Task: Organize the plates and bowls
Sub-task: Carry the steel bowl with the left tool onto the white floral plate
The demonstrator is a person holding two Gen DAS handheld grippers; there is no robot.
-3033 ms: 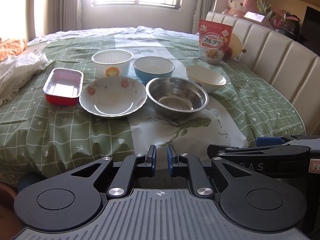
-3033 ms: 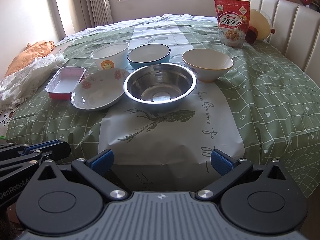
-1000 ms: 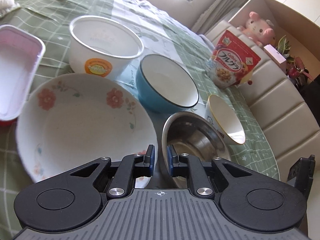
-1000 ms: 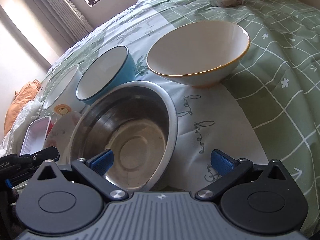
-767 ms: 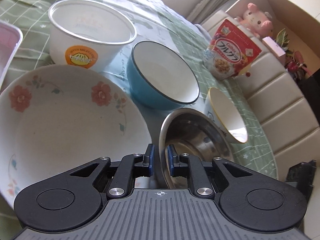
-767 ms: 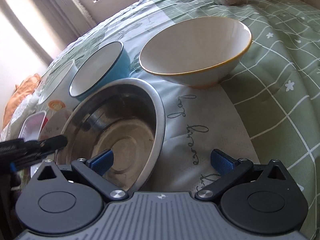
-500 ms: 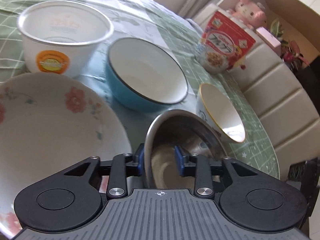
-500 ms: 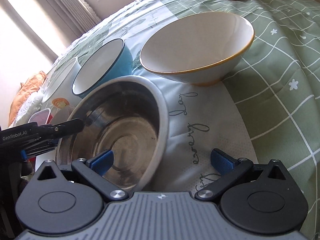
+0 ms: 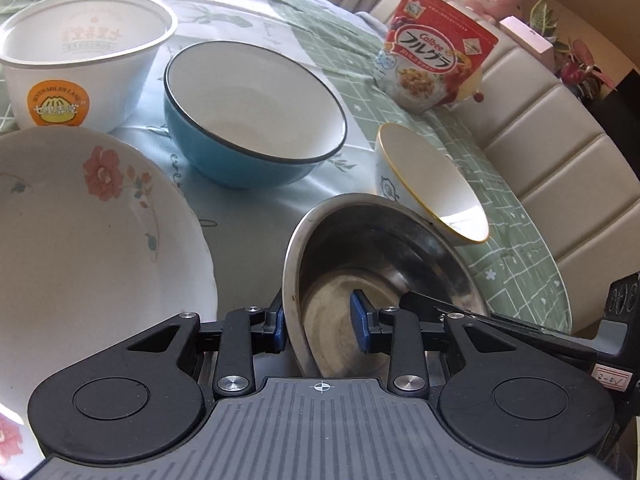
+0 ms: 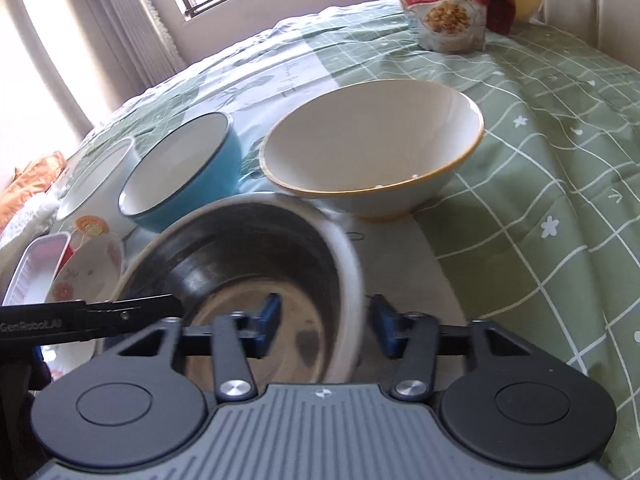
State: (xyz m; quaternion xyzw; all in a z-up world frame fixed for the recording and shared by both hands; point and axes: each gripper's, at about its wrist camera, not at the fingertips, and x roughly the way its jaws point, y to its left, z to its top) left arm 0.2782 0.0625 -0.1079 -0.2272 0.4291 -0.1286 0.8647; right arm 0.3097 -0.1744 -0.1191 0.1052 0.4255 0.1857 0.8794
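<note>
Both hand-held grippers straddle the steel bowl's [image 9: 384,280] rim: left hand-held gripper [image 9: 318,326] partly open, right hand-held gripper [image 10: 326,326] just closing, pads not yet pressing. Bowl sits tilted on the bed beside the flowered plate [image 9: 80,240]. Next, probably: clamp, then lift.

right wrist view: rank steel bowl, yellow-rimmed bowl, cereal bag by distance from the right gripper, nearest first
1. steel bowl: its rim sits between the right gripper fingers, at bottom centre.
2. yellow-rimmed bowl: just behind the steel bowl, slightly right.
3. cereal bag: far back, upper right, standing on the green cloth.
</note>
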